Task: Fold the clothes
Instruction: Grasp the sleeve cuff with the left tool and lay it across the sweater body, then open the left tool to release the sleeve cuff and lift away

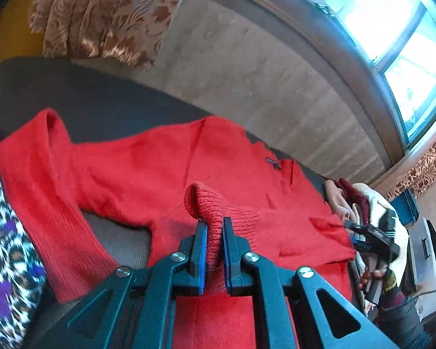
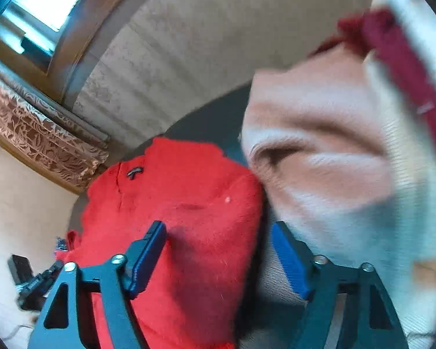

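A red knit sweater (image 1: 148, 163) lies spread on a dark grey surface (image 1: 96, 107). My left gripper (image 1: 215, 229) is shut on the ribbed cuff (image 1: 212, 203) of one sleeve and holds it up over the sweater's body. My right gripper (image 2: 218, 241) is open, its jaws wide apart around the sweater's edge (image 2: 189, 203) near the shoulder; it also shows in the left wrist view (image 1: 363, 232) at the sweater's right side. The sweater's other sleeve (image 1: 43, 174) lies bent at the left.
A pile of pink, white and maroon clothes (image 2: 348, 145) sits right beside the sweater, close to my right gripper. A leopard-print cloth (image 1: 3, 232) lies at the left. A wall (image 1: 247, 72), a window (image 1: 392, 29) and patterned curtains (image 1: 107, 14) stand behind.
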